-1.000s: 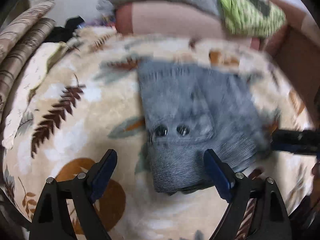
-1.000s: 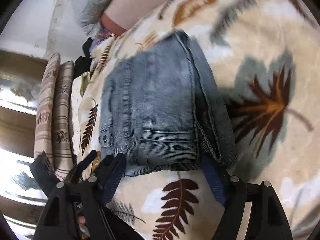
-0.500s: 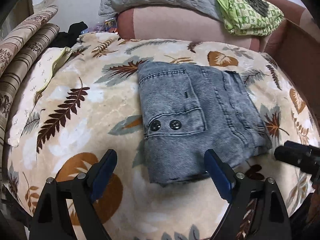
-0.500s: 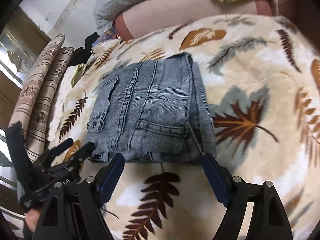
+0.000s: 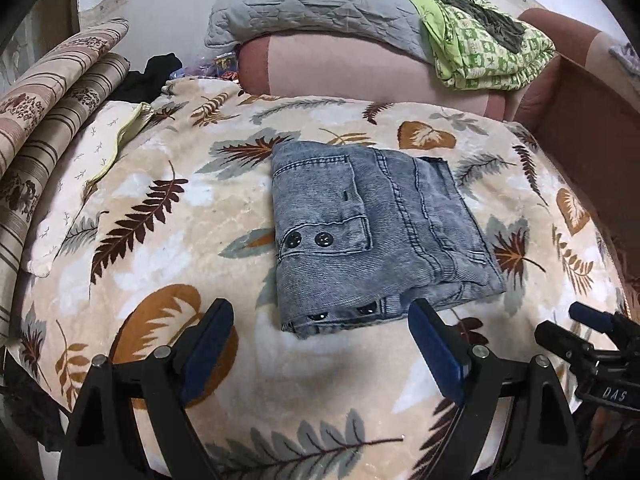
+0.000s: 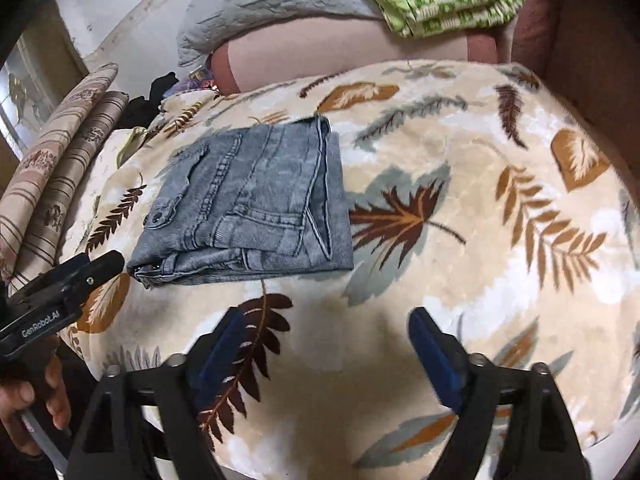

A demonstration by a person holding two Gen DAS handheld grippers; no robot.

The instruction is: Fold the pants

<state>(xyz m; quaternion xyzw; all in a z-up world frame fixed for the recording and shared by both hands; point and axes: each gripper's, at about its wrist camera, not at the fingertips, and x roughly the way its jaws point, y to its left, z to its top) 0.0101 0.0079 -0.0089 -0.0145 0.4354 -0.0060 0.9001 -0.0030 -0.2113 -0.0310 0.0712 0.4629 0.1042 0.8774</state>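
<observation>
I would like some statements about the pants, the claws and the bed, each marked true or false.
1. The pants lie folded into a compact rectangle on the leaf-print blanket. True.
2. The left claw is shut on the pants. False: it is open and holds nothing.
3. The right claw is open and empty. True.
4. The green patterned cloth lies on top of the pants. False: it lies behind, on the pink bolster.

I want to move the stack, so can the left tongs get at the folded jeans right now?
Probably yes. The left tongs stand open, holding nothing, just short of the near edge of the folded jeans, with only bare leaf-print blanket between. The right tongs hang off to the side, clear of that path.
</observation>
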